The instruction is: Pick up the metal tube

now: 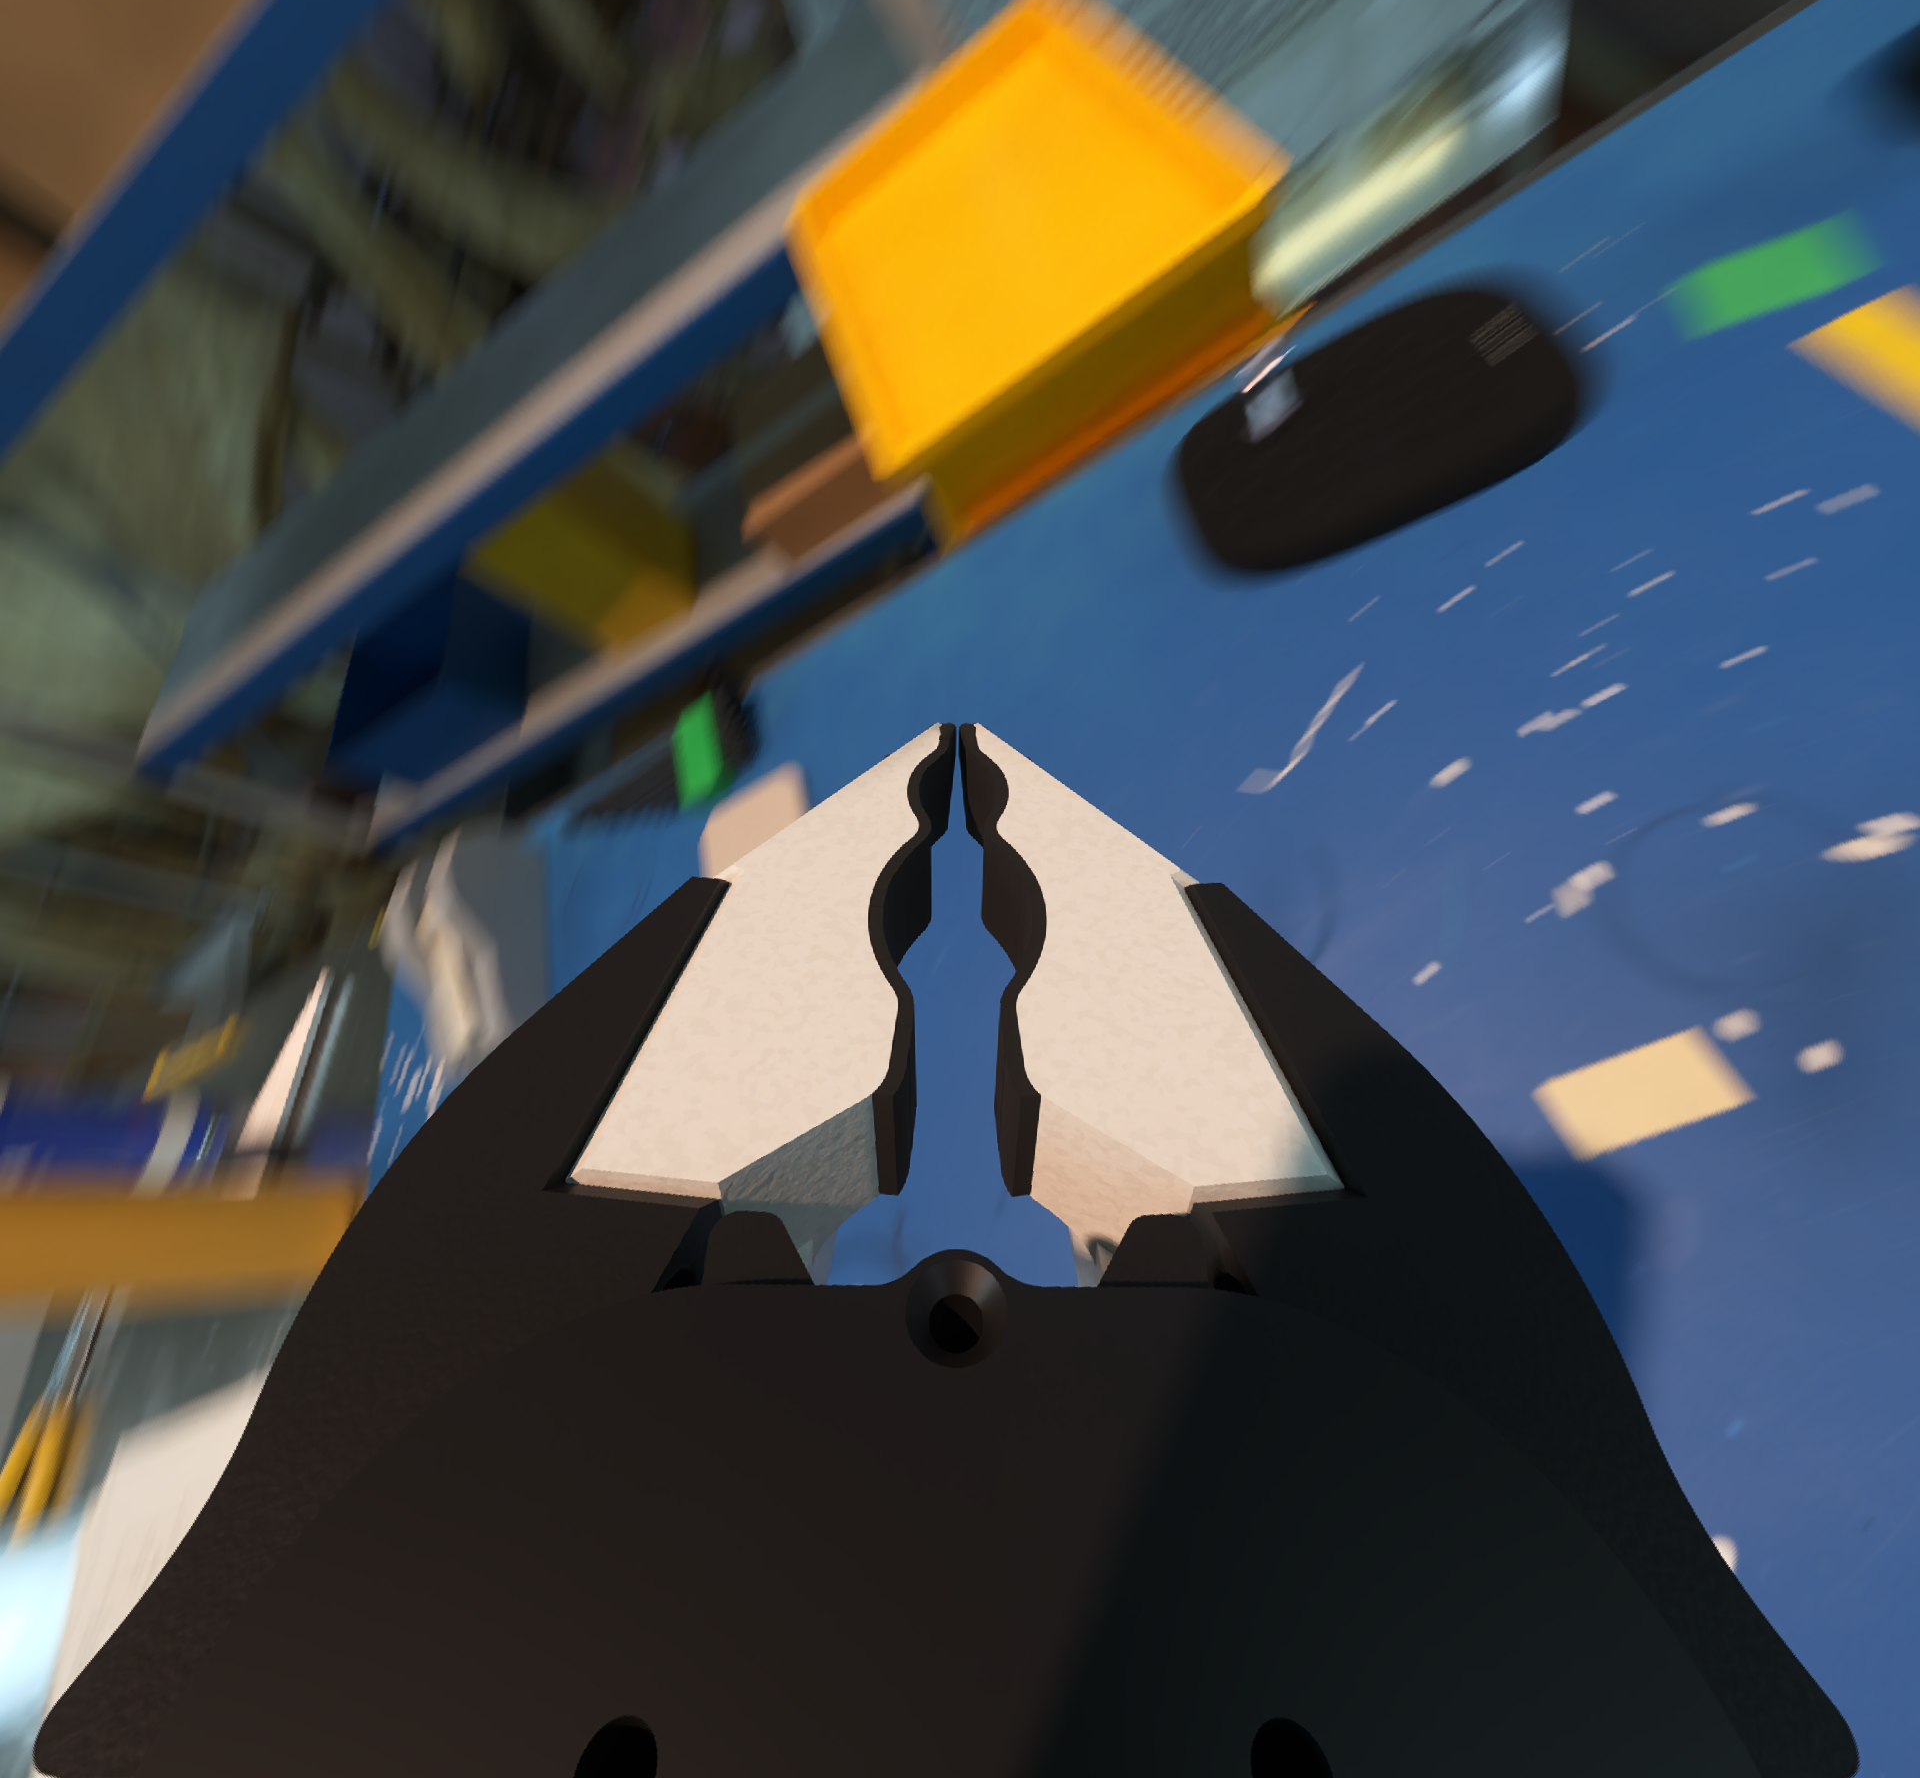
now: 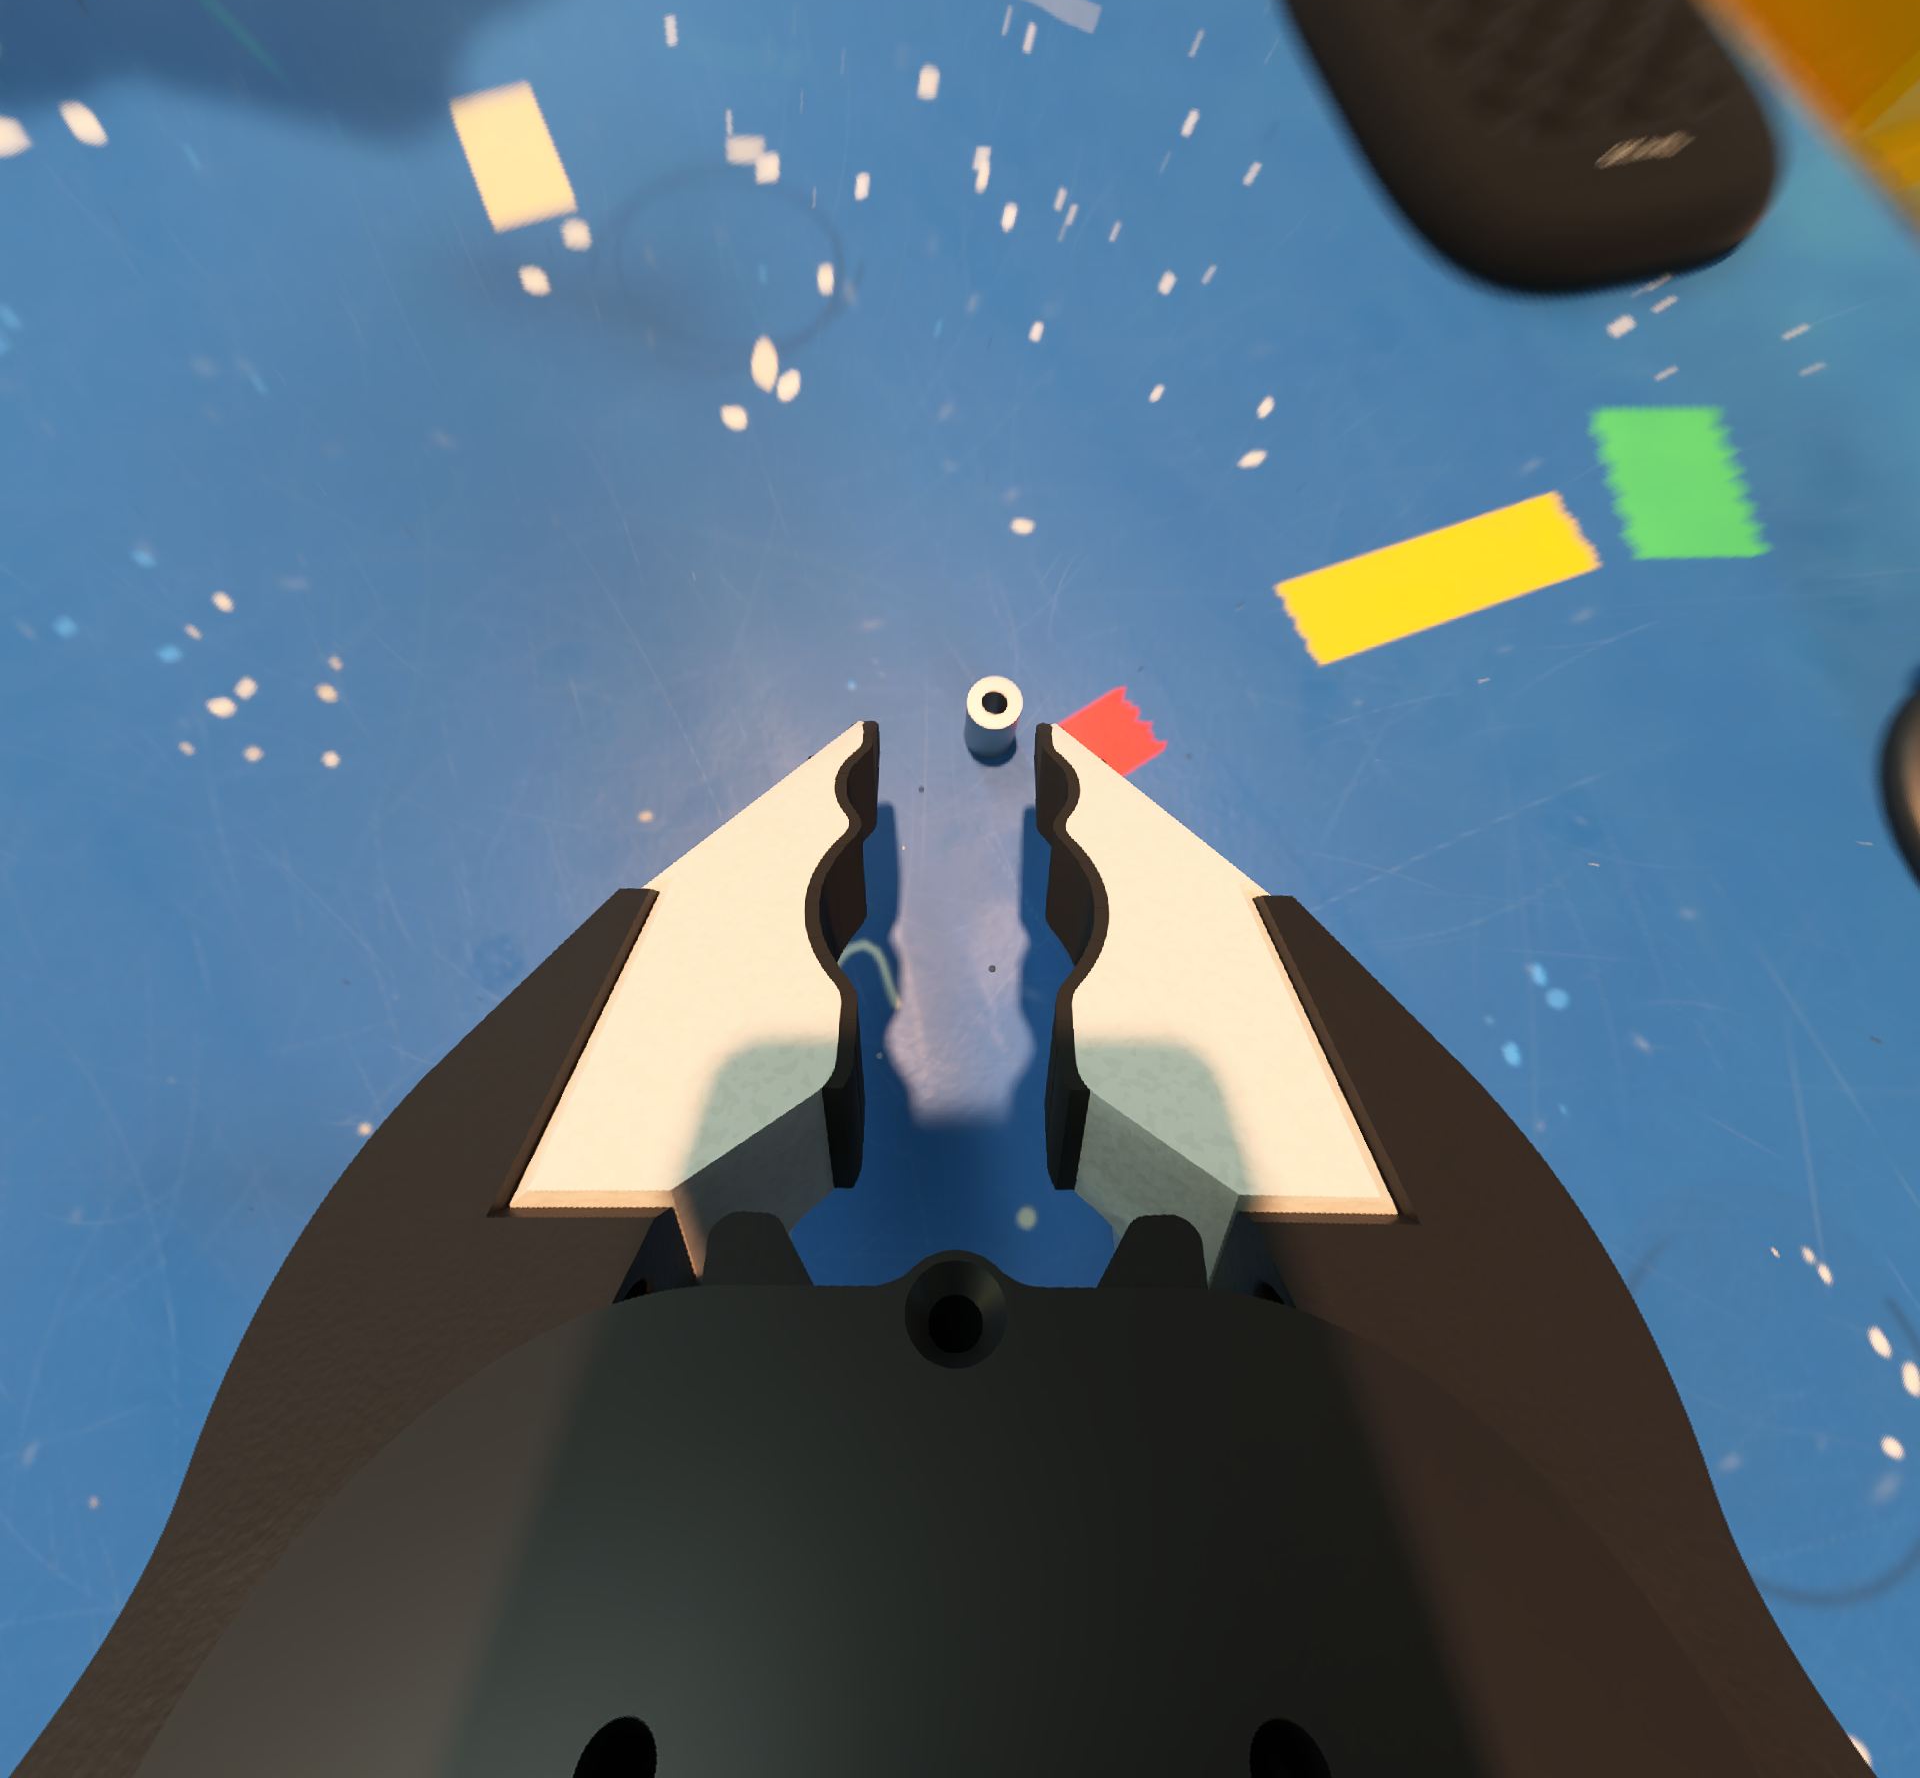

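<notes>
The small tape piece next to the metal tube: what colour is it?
Red, beside the upright metal tube; the right wrist view shows it best.

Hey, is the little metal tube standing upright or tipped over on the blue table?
Upright. In the right wrist view the metal tube stands on end on the blue table, its round open bore facing up, wall below.

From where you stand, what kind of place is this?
Probably a workshop or warehouse bench: a scuffed blue worktop with tape scraps, a yellow parts bin at its edge, and blue metal shelving behind.
</notes>
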Controlling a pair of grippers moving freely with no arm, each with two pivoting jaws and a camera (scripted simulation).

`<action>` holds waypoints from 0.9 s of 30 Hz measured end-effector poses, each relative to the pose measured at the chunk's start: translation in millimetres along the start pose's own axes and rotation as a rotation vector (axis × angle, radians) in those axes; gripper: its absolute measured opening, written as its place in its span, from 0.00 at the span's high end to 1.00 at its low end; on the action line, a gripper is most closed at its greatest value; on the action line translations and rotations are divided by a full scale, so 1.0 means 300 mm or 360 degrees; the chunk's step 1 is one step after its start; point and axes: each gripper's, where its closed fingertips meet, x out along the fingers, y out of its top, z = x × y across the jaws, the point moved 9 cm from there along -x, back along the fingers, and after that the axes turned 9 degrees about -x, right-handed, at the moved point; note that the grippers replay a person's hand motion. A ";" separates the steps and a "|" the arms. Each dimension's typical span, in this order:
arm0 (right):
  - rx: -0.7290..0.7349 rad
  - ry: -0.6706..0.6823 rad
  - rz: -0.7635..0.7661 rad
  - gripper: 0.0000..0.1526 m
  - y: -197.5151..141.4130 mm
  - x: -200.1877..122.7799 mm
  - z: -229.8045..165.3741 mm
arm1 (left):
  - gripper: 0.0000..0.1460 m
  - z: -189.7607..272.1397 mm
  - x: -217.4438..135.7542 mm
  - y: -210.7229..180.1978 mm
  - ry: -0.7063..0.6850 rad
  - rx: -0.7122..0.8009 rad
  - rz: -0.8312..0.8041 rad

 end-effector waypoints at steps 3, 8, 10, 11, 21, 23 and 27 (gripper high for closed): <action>-0.0043 0.0088 -0.0212 0.81 0.007 0.068 0.015 | 1.00 -0.167 0.009 -0.148 0.0186 -0.0210 -0.0344; -0.0026 0.0118 -0.0402 0.85 0.037 0.119 0.043 | 1.00 -0.313 0.097 -0.387 0.0094 -0.0545 -0.0758; -0.0014 0.0126 -0.0454 0.89 0.035 0.127 0.044 | 0.99 -0.338 0.129 -0.461 0.0037 -0.0644 -0.0877; 0.0010 0.0144 -0.0454 0.92 0.033 0.128 0.044 | 0.99 -0.345 0.138 -0.490 0.0007 -0.0674 -0.0918; 0.0062 0.0121 -0.0415 0.92 0.019 0.116 0.033 | 0.81 -0.384 0.174 -0.517 0.0151 -0.0776 -0.0953; 0.0075 0.0120 -0.0400 0.92 0.012 0.110 0.031 | 0.76 -0.380 0.177 -0.464 0.0237 -0.0721 -0.0854; 0.0096 0.0127 -0.0364 0.92 -0.001 0.099 0.032 | 0.76 -0.320 0.151 -0.284 0.0293 -0.0528 -0.0425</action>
